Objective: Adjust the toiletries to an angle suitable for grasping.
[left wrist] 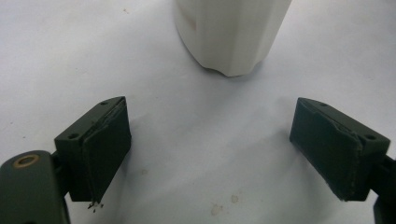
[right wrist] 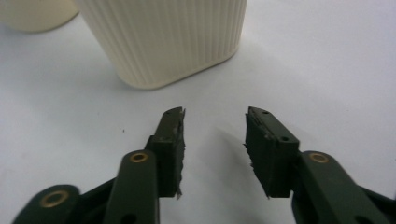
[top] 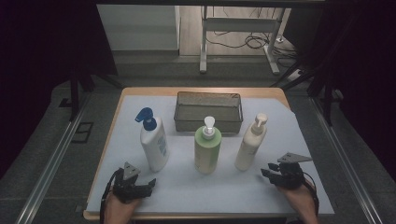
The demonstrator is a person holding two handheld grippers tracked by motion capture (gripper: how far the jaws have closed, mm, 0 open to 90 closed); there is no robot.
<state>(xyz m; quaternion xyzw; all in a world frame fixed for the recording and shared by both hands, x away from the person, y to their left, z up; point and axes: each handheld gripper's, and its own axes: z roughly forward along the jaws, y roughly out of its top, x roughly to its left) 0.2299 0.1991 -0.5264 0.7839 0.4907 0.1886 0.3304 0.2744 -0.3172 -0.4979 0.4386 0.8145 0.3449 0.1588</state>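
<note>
Three pump bottles stand in a row on the white mat: a white one with a blue pump (top: 154,142), a green one (top: 208,149) and a cream one (top: 250,144). My left gripper (top: 144,184) rests at the front left, just short of the white bottle. In the left gripper view its jaws (left wrist: 212,112) stand wide apart and empty, with the white bottle's base (left wrist: 231,32) ahead. My right gripper (top: 268,171) lies at the front right near the cream bottle. Its jaws (right wrist: 215,116) are partly apart and empty, facing the ribbed cream bottle (right wrist: 173,37).
A grey wire basket (top: 208,112) sits behind the bottles at the back of the wooden table (top: 140,91). A second pale bottle base (right wrist: 37,14) shows at the upper left of the right gripper view. Metal rails run along both sides of the table.
</note>
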